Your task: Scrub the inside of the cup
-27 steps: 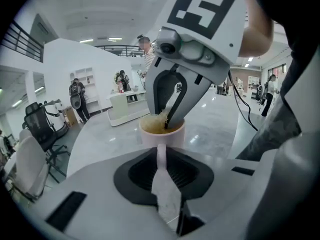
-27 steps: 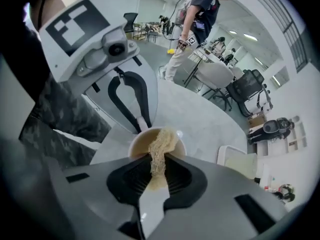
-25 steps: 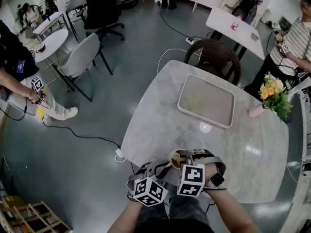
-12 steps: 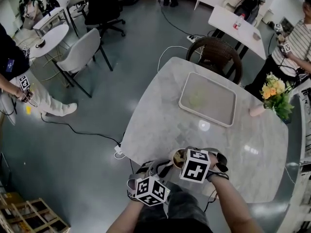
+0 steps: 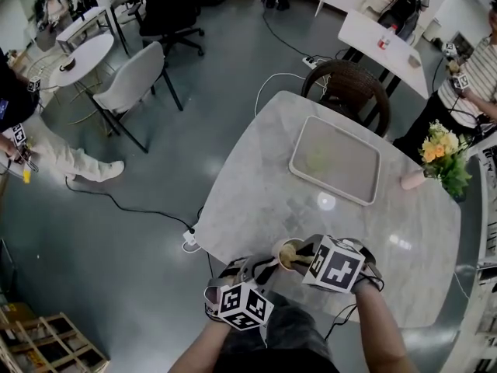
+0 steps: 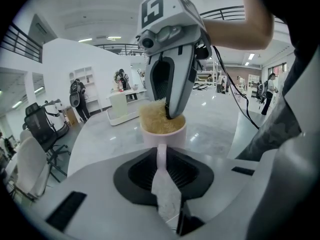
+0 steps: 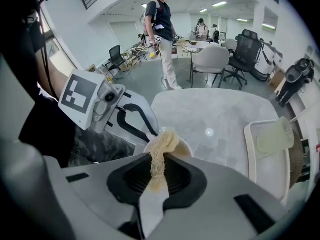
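Head view: the cup (image 5: pixel 281 249) is seen upright at the near edge of the marble surface (image 5: pixel 264 185), just in front of the person; the left claw (image 5: pixel 268 265) is brought to its near side from the lower left on a shallow slant; the right claw (image 5: pixel 298 256) is set over its mouth from the right, tipped steeply down; a tray (image 5: pixel 371 179) is seen well apart, toward the far side.

Left gripper view: the cup's handle (image 6: pixel 161 154) is clamped between the left jaws, so the cup is steadied; the handle is turned toward the person; a straw-coloured scrub pad (image 6: pixel 151 118) is shown bulging above the rim, with the right claw's tip pressed into it from above.

Right gripper view: the pad is pinched between the right jaws and is trailed from them down into the cup's opening; the cup lies directly beyond and below these jaws, its long axis upright. The scrub is judged to be under way; the next stroke is judged to turn on the pad being driven down along that upright axis and wiped around the wall, with the handle grip kept against it.
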A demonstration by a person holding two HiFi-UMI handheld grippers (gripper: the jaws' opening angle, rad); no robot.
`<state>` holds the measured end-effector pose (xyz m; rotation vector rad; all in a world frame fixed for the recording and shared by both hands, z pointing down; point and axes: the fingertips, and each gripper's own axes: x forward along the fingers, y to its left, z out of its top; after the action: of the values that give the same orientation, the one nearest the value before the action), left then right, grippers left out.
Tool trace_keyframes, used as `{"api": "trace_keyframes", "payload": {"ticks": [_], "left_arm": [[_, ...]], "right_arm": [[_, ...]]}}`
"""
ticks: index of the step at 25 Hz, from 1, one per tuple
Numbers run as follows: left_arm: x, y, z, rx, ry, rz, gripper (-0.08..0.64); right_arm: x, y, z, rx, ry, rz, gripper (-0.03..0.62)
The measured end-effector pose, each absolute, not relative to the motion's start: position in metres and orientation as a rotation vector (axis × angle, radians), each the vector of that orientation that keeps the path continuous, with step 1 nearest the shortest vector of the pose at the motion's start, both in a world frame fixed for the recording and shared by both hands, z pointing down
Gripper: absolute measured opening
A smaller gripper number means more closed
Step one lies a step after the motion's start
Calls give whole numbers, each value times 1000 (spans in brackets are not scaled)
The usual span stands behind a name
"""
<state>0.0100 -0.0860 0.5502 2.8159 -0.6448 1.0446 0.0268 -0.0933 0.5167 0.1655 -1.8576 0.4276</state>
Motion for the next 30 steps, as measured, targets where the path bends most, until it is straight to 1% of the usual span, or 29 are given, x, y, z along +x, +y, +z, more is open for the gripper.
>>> {"api": "trace_keyframes", "payload": {"ticks": [8, 12, 20, 30], "left_arm": [[9, -85, 548, 2816, -646, 1045, 61], [10, -85, 549, 2813, -650, 1046, 61], [8, -87, 548, 2810, -693, 1050, 61], [7, -89, 548, 2810, -718, 1064, 61]], "right_arm": [[27, -94, 549, 187, -1756, 311, 61], [34, -101, 553, 219, -1676, 131, 63], [41, -110, 544, 305, -1597, -175, 63], [45, -120, 501, 337, -1558, -391, 63]]}}
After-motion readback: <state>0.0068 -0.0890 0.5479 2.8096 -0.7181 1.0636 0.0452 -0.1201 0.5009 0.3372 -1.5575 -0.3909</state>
